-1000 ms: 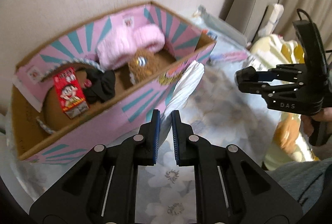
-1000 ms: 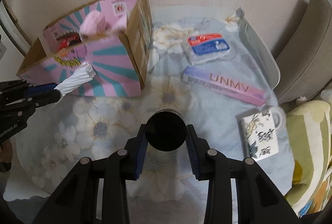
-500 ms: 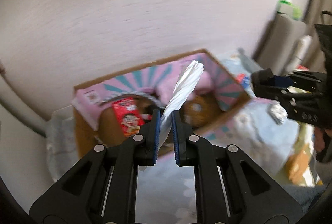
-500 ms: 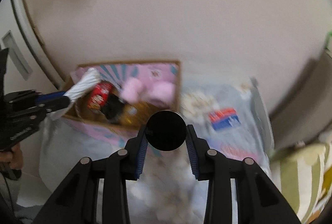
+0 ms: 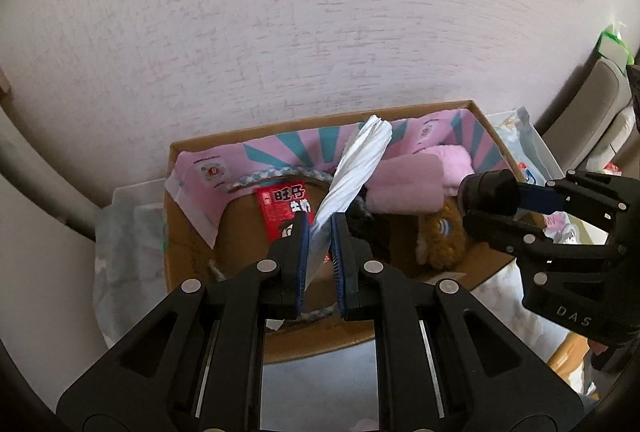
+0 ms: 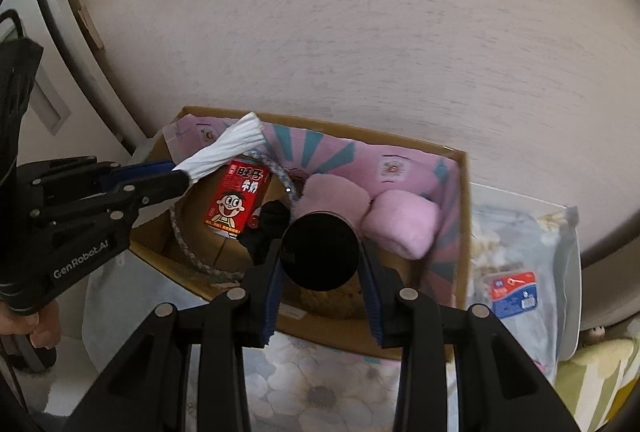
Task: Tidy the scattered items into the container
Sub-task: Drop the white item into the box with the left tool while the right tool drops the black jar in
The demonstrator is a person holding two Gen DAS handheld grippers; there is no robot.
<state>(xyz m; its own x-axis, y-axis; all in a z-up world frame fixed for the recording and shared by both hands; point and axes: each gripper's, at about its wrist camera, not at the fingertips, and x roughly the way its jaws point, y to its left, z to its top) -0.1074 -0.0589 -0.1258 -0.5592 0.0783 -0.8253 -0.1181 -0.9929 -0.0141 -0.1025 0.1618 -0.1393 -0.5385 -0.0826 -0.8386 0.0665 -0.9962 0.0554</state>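
The pink and teal cardboard box (image 5: 404, 112) (image 6: 460, 216) stands against the wall. It holds a red milk carton (image 6: 236, 198) (image 5: 280, 204), pink fluffy items (image 6: 400, 228) (image 5: 412, 184), a black item (image 6: 268, 220) and a brown plush (image 5: 440, 236). My left gripper (image 5: 320, 232) (image 6: 180, 176) is shut on a white twisted packet (image 5: 356, 168) (image 6: 228, 148) and holds it above the box. My right gripper (image 6: 320, 256) (image 5: 472, 208) is shut on a black round object (image 6: 320, 252) (image 5: 486, 192), above the box's right half.
A blue and red tissue pack (image 6: 514, 292) lies on the floral cloth (image 6: 320, 384) right of the box. A grey cushion (image 5: 592, 104) stands at the far right. A curved rail (image 6: 68, 44) and white ledge are at the left.
Both grippers have moved from in front of the box to above its opening, each still holding its item. The view now looks down into the box.
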